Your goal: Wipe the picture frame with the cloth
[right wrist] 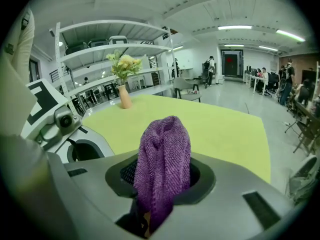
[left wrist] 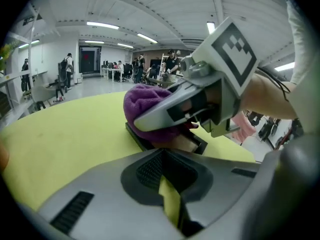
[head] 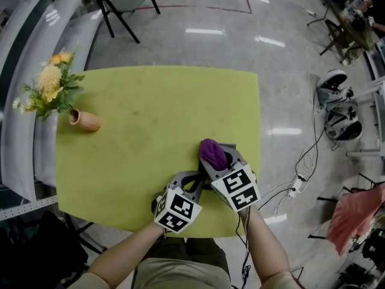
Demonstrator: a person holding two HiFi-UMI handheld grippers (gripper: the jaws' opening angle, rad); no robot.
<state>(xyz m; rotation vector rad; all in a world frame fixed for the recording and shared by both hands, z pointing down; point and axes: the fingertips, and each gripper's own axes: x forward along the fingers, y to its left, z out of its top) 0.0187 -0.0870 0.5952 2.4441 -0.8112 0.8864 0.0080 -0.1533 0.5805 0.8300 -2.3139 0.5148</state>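
Between the jaws of the right gripper (right wrist: 159, 194) is the cloth (right wrist: 165, 154). The jaws are squeezed tight on its bottom end, so the rest stands up in a soft purple lump. That lump is the part that can rub, which looks like why it is pinched low down.

The left gripper (left wrist: 162, 178) has its jaws pressed almost together. Only a thin strip of green shows between them, and nothing is in them. It sits low, just beside the right gripper, pointing at the frame (left wrist: 145, 140). I think it is there to help keep the frame from sliding, but it is not touching it.

The frame is dark and lies flat on the table (head: 150, 113), near the edge closest to the person. Lying flat, its face is up, so the cloth can push down on it. The cloth lump is right on top of the frame, with the right gripper tipped down over it. The wiping looks like it is going on now. How much of the frame is clean, I cannot tell.

Far off at the left side of the table stands a vase (head: 84, 121) with flowers (head: 48, 88), well away from the rubbing.
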